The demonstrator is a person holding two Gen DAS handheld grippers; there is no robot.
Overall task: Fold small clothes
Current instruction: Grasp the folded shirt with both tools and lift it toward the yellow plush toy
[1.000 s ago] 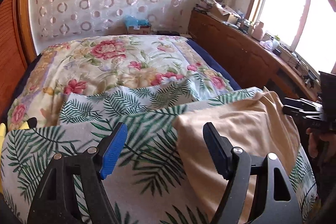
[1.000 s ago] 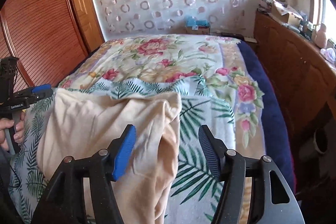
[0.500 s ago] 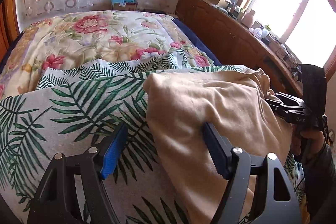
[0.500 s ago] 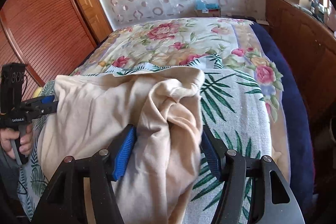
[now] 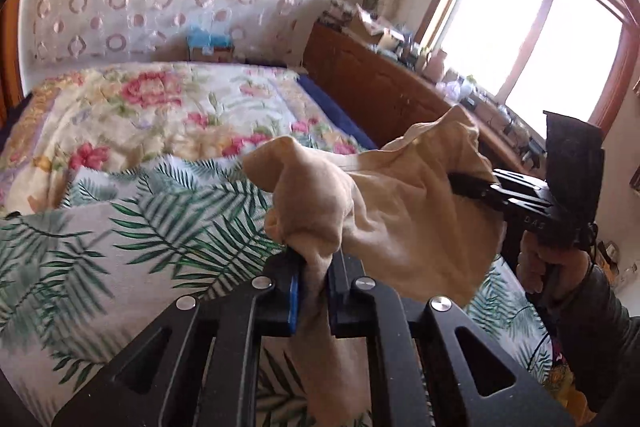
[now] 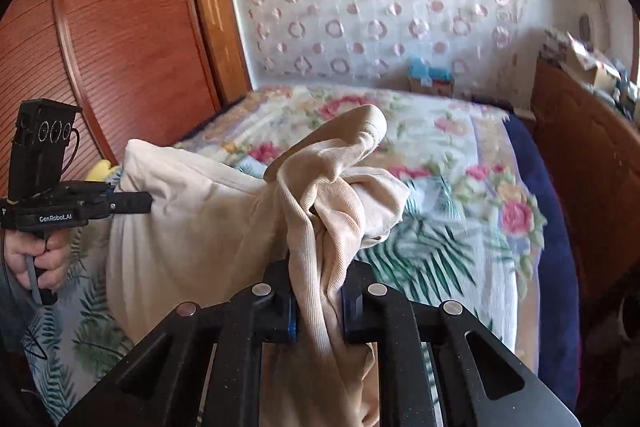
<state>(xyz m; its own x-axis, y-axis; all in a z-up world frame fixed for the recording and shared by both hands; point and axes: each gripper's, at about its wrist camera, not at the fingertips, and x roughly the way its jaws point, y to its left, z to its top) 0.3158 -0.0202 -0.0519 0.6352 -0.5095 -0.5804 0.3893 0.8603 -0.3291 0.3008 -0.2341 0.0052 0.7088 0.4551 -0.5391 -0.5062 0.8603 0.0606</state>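
The garment (image 5: 404, 211) hung clear of the bed (image 5: 120, 227), slung between the two claws with its middle sagging. The left claw (image 5: 312, 291) was clamped on a bunched edge, the cloth spilling out above and ahead of its fingers and trailing down below them. Off to its right the right claw (image 6: 318, 311) was likewise pinched tight on a twisted, roped-up wad, ribbed fabric knotted just ahead of the pads.

To my eye the step in hand was spreading it out before any fold. Done well, I'd say that meant drawing the claws apart until the top edge ran taut, giving a shake to loosen the twist at the right claw, then lowering it flat onto the palm-leaf sheet (image 6: 424, 251) below.
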